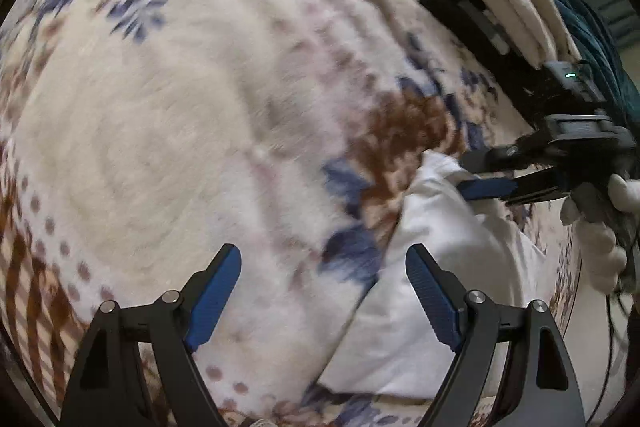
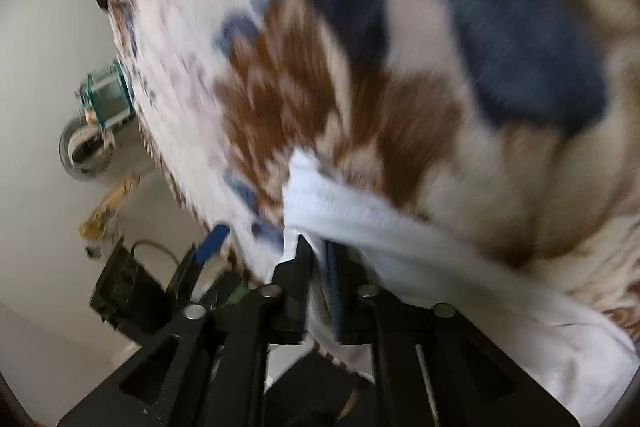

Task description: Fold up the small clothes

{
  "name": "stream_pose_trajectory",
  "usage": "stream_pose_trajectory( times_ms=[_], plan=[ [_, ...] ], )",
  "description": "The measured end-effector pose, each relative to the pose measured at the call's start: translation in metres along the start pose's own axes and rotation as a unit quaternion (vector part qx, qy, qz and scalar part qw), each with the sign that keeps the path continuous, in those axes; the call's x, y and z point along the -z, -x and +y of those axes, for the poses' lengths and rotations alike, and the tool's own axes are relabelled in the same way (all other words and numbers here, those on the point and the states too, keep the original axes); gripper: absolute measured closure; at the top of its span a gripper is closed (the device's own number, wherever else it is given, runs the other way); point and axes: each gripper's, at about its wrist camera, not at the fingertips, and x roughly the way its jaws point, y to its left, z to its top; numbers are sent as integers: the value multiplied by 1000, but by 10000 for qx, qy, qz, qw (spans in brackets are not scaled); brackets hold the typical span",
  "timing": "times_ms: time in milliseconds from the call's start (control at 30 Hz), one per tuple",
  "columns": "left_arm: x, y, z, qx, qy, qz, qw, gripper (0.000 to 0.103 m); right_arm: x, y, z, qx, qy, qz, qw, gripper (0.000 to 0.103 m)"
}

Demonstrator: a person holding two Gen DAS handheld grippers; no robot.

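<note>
Nearest the left wrist lens: left gripper [image 1: 323, 297], jaws spread wide, nothing between the blue pads, hovering over a fleecy blanket [image 1: 160, 131] patterned with blue and brown flowers. Just right of its right finger: white garment [image 1: 432, 287], small, lying rumpled on the blanket, running from the bottom edge up toward the brown flower. Farther right, at the garment's upper tip: right gripper [image 1: 484, 175], reaching in from the right edge, held by a hand in a white glove [image 1: 600, 247]. Above it, along the blanket's far edge: stack of folded cream cloth [image 1: 516, 7] beside something teal.

From the right wrist view, blurred: far left, pale floor with a small roll of tape [image 2: 82, 151] and a dark bag [image 2: 128, 291]; then the left gripper's blue pad [image 2: 212, 243] at the blanket's edge; centre, right gripper [image 2: 318, 267] with jaws narrowed and white fabric [image 2: 360, 211] bunched between them, apparently pinched; garment trailing off to the lower right across the blanket [image 2: 520, 67].
</note>
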Motion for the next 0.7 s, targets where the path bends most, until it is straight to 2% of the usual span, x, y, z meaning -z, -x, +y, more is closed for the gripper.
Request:
stream_pose_trajectory(
  times_ms=[33, 100, 133, 200, 267, 333, 400, 567, 600, 667, 700],
  plan=[
    [-5, 0, -6, -22, -130, -17, 9999, 19, 4, 8, 5, 45, 80, -257, 9996, 55],
    [-15, -6, -20, -55, -446, 22, 9990, 19, 19, 29, 18, 182, 355, -943, 9947, 46],
    [-20, -12, -28, -144, -631, 70, 9979, 19, 28, 41, 23, 328, 482, -1233, 9907, 46],
    [-32, -26, -45, -324, -986, 107, 9945, 19, 53, 56, 34, 887, 831, -1704, 9778, 46],
    [-39, -40, -59, -430, -1284, 163, 9907, 19, 70, 68, 39, 1705, 1101, -2003, 9585, 46],
    [-46, -61, -75, -680, -1665, 244, 9834, 19, 86, 73, 34, 2461, 1188, -2114, 9384, 46],
    [-56, -77, -81, -983, -1763, 303, 9790, 19, 97, 85, 19, 2632, 1144, -2223, 9318, 46],
    [-70, -79, -75, -1093, -1414, 336, 9833, 19, 117, 75, -21, 3013, 1394, -1967, 9226, 46],
    [-71, -76, -73, -1099, -1347, 333, 9842, 19, 116, 67, -26, 3095, 1483, -1858, 9207, 48],
    [-71, -67, -68, -1016, -1174, 268, 9875, 19, 118, 56, -32, 3243, 1603, -1888, 9130, 89],
    [-70, -62, -65, -956, -1100, 238, 9890, 19, 119, 55, -35, 3357, 1562, -2022, 9067, 101]
  ],
)
